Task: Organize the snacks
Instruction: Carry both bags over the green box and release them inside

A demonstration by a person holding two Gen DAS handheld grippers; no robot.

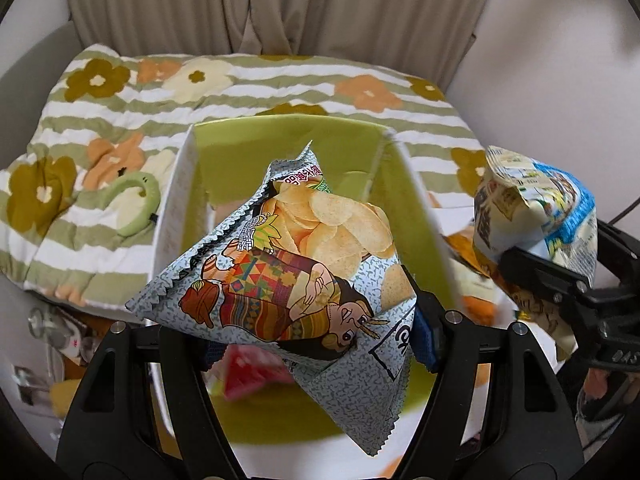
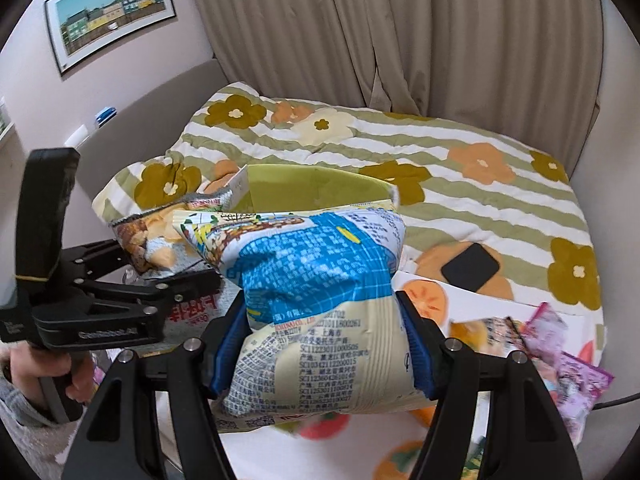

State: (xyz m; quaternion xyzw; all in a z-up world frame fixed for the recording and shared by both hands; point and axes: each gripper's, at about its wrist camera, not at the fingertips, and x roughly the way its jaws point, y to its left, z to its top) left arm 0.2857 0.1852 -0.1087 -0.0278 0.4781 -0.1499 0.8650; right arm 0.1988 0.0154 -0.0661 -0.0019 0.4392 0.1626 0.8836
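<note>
My left gripper (image 1: pixel 316 344) is shut on a grey potato-chip bag (image 1: pixel 296 264) with a cartoon figure, held above an open green-lined box (image 1: pixel 280 140). Its blue pads (image 1: pixel 424 340) pinch the bag's lower part. At the right of the left wrist view, my right gripper (image 1: pixel 532 264) carries a blue and cream snack bag (image 1: pixel 536 208). In the right wrist view my right gripper (image 2: pixel 320 344) is shut on that blue and cream bag (image 2: pixel 316 280), just in front of the green box (image 2: pixel 312 188). The left gripper (image 2: pixel 168 280) with the grey bag (image 2: pixel 152 240) shows at the left, held by a hand (image 2: pixel 24 364).
The box sits on a bed with a flowered, striped quilt (image 2: pixel 460 152). A black phone (image 2: pixel 471 267) lies on the quilt to the right. Pink and purple snack packets (image 2: pixel 560 344) lie at the right. A green ring-shaped item (image 1: pixel 132 204) rests left of the box. Curtains (image 2: pixel 400 32) hang behind.
</note>
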